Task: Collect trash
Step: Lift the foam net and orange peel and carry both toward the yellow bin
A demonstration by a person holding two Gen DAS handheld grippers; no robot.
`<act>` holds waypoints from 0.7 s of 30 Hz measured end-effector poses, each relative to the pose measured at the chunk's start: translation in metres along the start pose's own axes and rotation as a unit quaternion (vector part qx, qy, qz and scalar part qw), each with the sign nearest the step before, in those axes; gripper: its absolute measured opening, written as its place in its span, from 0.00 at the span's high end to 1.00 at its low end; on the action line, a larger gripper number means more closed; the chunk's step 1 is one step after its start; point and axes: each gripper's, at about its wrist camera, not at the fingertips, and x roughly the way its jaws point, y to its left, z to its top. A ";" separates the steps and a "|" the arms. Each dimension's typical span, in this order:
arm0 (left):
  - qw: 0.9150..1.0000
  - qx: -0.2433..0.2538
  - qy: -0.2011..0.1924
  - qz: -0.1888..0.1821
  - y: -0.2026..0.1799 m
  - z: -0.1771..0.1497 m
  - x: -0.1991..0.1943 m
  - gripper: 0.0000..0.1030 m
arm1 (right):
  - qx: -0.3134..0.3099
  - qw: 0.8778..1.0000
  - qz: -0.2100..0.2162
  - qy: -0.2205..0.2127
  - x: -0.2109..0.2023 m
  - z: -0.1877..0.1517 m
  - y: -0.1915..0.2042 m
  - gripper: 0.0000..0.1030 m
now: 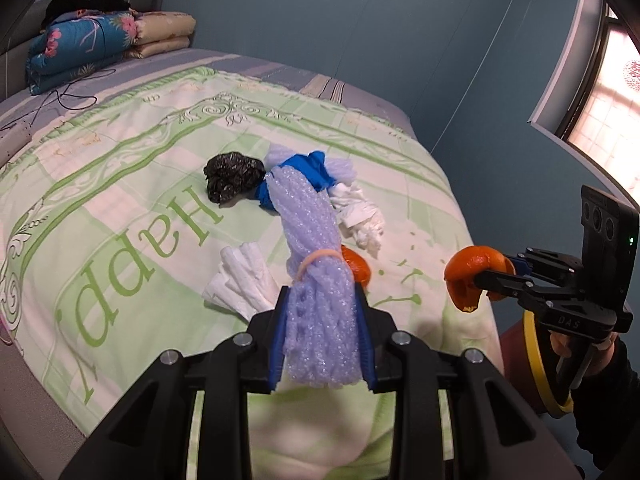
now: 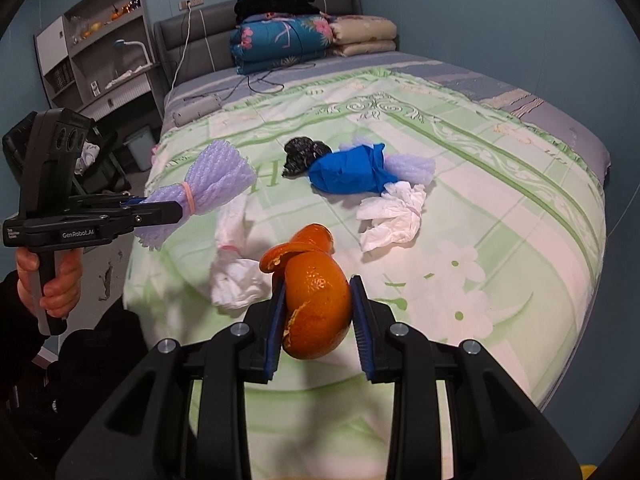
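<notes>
My left gripper is shut on a bundle of lilac foam netting tied with a rubber band, held above the bed; the bundle also shows in the right wrist view. My right gripper is shut on an orange peel, also seen in the left wrist view. On the bedspread lie a crumpled black bag, a blue-wrapped foam roll, a crumpled white tissue, a white wad and another orange peel.
The green-and-white bedspread covers the bed. Folded quilts and black clothes lie at the headboard, with a cable nearby. Shelves and a grey bin stand left of the bed. A yellow-rimmed container is by the bed's right edge.
</notes>
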 end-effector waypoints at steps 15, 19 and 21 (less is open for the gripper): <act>0.998 0.041 -0.038 -0.003 -0.067 -0.008 -0.059 0.73 | 0.037 0.998 -0.015 -0.046 -0.072 -0.026 -0.005 0.72; 0.998 0.053 -0.039 -0.009 -0.088 -0.010 -0.066 0.73 | 0.046 0.997 -0.026 -0.055 -0.086 -0.032 -0.009 0.72; 0.997 0.060 -0.040 -0.013 -0.098 -0.012 -0.070 0.73 | 0.053 0.996 -0.026 -0.063 -0.094 -0.034 -0.012 0.72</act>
